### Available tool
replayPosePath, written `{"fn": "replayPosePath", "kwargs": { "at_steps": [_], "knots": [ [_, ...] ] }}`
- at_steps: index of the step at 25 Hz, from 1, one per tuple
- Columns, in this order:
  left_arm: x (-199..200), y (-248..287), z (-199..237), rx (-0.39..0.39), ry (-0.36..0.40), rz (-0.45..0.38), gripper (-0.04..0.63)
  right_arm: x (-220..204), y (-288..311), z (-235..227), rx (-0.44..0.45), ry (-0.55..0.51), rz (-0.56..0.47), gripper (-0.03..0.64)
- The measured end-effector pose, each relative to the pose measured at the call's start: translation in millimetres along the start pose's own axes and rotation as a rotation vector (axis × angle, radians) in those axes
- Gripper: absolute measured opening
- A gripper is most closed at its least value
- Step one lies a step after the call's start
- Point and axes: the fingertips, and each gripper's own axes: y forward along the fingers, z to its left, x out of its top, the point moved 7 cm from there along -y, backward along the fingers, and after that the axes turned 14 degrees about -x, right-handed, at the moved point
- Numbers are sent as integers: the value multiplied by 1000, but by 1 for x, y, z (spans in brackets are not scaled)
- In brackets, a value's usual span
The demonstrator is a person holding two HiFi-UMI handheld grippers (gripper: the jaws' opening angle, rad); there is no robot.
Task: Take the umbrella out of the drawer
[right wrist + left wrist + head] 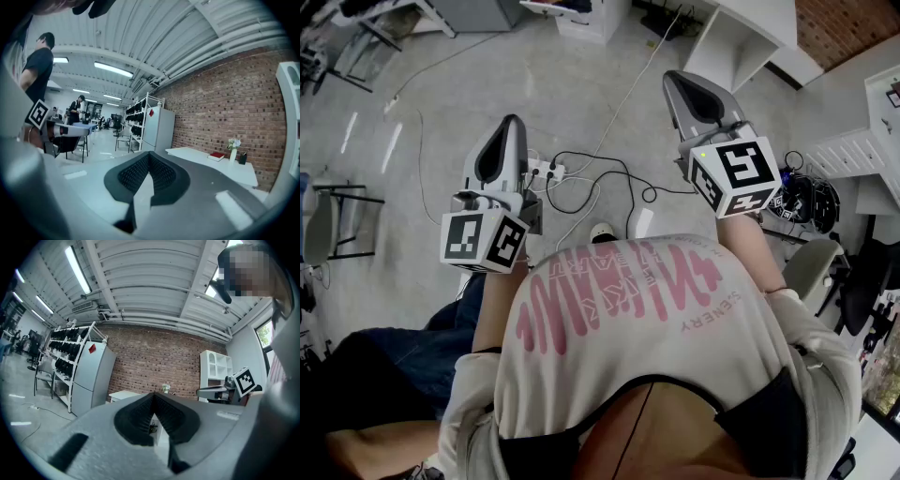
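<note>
L gripper [513, 122]: held out front, left of torso, marker cube [483, 241] at hand end.
L jaws: tips pressed together, nothing btwn pads; narrow slit lower down, room showing thru.
R gripper [673, 82]: held out front on right side, well apart from L gripper.
R jaws: fully closed, tips meeting, nothing gripped.
Umbrella / drawer: in none of the 3 views; place can't be told.
Ahead of L: brick wall [154, 357], grey fridge [91, 373] w/ rack [63, 352] just beside it, white cubby shelf [215, 367] to right.
Ahead of R: white table [201, 161] along the brick wall, w/ red book [216, 156] and vase [233, 152] on it; person in black top [40, 63] at far left.
Floor [487, 84]: grey, w/ power strip [546, 171] and black cables [609, 178] below the grippers.
</note>
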Motion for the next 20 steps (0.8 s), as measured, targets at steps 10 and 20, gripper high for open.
{"fn": "replayPosePath", "kwargs": {
  "at_steps": [10,20],
  "knots": [
    [8,36,26,-17,13,-14,0,0,42,-2,57,59,14,11],
    [11,42,38,40,-17,-22,0,4,77,-20,106,188,38,11]
  ]
}}
